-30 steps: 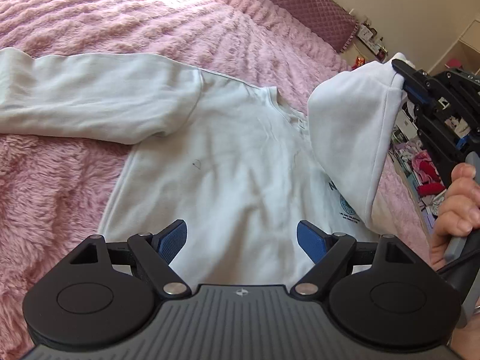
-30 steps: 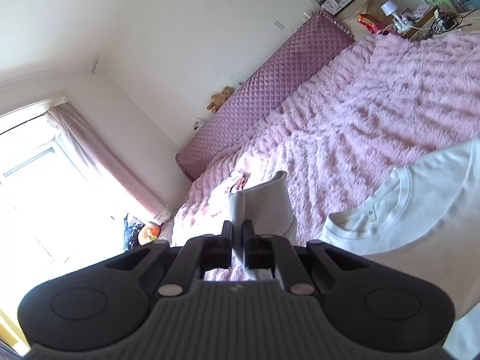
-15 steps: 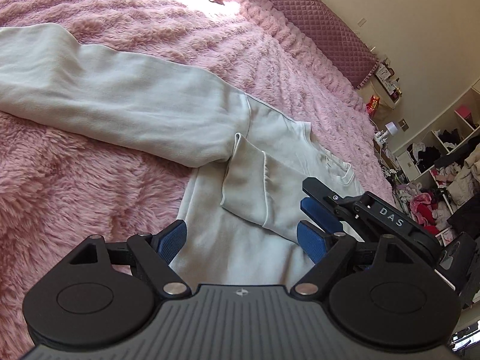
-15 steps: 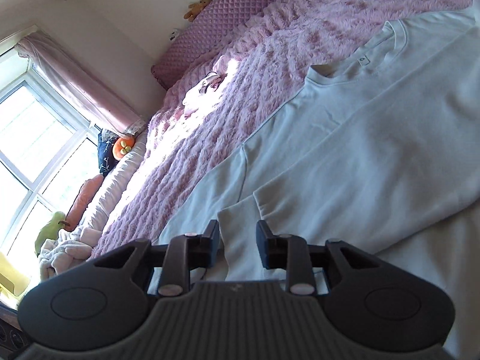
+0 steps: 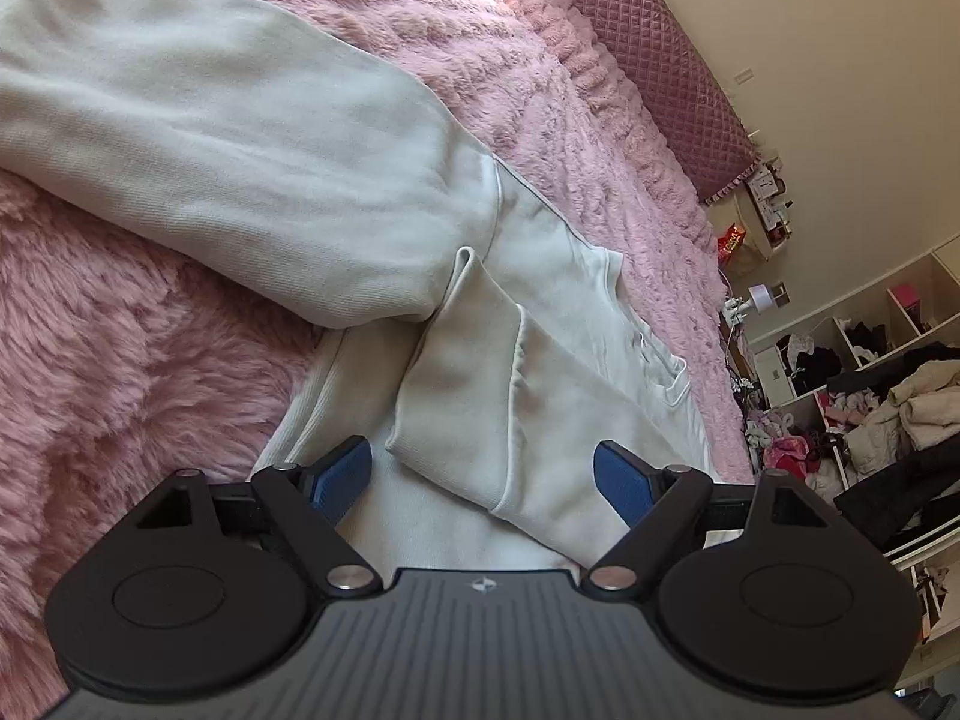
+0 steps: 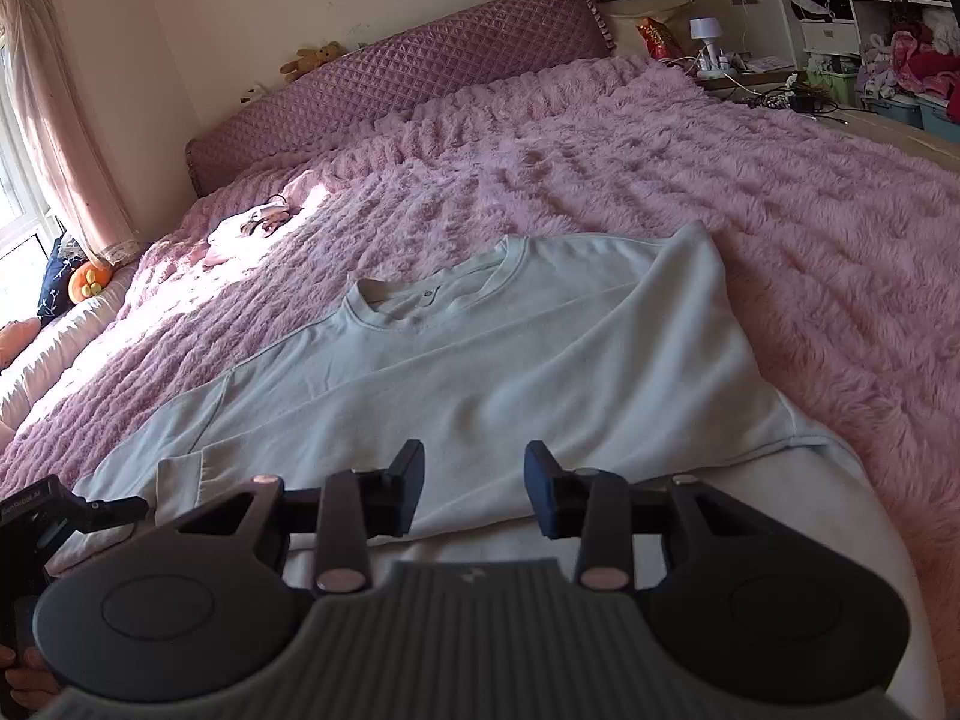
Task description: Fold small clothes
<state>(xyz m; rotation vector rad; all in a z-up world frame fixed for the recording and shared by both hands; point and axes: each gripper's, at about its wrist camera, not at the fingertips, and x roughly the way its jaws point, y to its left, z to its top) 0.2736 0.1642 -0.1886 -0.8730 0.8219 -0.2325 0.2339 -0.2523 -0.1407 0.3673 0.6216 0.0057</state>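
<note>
Lying flat on pink plush bedspread (image 6: pixel 690 180): white sweatshirt (image 6: pixel 480 360), one sleeve (image 5: pixel 522 414) folded across torso, other sleeve (image 5: pixel 210 138) extending outward. Hovering above garment: left gripper (image 5: pixel 483 474), right gripper (image 6: pixel 474 486), both spread apart, gripping nothing.

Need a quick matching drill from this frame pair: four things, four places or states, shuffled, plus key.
Things:
1. folded sleeve cuff
2. other sleeve
3. left gripper
4. teddy bear

Places or states:
A. on top of the purple headboard
B. laid across the sweatshirt body
C. stretched out sideways over the pink blanket
D. open, holding nothing

Pairs: 1-B, 2-C, 3-D, 4-A
</note>
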